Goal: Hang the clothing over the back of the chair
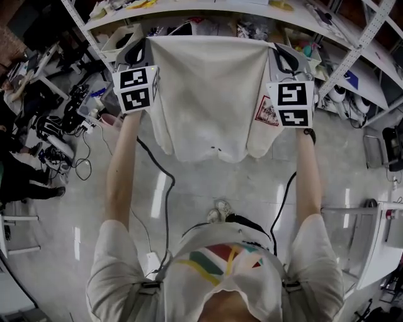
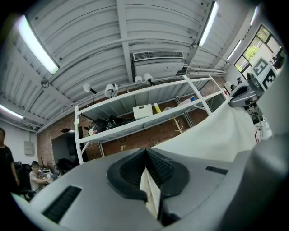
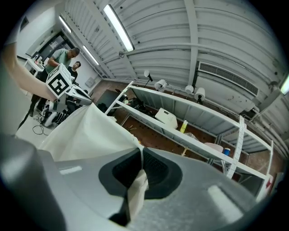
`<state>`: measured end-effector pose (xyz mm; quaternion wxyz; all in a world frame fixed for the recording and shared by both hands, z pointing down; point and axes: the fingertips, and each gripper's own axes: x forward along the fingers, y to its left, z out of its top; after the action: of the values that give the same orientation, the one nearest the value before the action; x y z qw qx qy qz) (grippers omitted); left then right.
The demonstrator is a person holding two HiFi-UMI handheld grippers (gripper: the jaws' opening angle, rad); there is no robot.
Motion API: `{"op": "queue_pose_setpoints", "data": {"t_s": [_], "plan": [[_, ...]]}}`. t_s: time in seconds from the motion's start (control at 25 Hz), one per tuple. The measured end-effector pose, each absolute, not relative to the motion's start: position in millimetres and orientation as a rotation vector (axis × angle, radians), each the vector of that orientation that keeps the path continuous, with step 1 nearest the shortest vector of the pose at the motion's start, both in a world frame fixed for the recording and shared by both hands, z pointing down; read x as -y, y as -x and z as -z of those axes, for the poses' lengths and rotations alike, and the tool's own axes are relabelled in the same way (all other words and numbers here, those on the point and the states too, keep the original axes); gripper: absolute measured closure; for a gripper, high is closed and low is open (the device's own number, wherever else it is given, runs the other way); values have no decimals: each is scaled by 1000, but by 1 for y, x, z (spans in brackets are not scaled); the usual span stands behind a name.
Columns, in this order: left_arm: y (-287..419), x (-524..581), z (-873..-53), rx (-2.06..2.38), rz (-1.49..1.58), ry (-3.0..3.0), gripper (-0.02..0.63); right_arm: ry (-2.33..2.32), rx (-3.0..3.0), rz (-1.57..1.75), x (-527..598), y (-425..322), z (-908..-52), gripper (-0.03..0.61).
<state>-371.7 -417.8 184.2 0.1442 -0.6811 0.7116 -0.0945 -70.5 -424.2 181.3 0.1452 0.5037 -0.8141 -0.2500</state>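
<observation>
A white T-shirt (image 1: 208,94) hangs spread flat between my two grippers, its top edge pulled taut and a red-edged tag (image 1: 267,112) showing near its right side. My left gripper (image 1: 146,44) is shut on the shirt's top left corner, with a fold of cloth (image 2: 151,191) pinched between the dark pads. My right gripper (image 1: 272,48) is shut on the top right corner, where the cloth (image 3: 135,194) bunches between its pads. Both grippers point level, away from me, at about the same height. No chair shows in any view.
A white metal shelving rack (image 1: 208,12) loaded with clutter stands just beyond the shirt. Cables and gear (image 1: 63,144) litter the floor at the left. A white table frame (image 1: 378,226) stands at the right. People (image 2: 9,158) stand at the far left.
</observation>
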Motion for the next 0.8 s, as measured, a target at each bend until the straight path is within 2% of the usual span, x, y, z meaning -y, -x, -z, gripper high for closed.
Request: {"op": "queue_pose_setpoints", "data": {"t_s": [0.44,0.64,0.8], "plan": [[372,427,-268,-2070,377,2021,600,-1371,2290,572,434,69,-265,569],[383,421,-277,-2078,299,2022,603,-1270,2281,520,429,80,-308,569],[379,424,-296,-2046,373,2041,603,-1182,2185,504,425,90,-361,569]]}}
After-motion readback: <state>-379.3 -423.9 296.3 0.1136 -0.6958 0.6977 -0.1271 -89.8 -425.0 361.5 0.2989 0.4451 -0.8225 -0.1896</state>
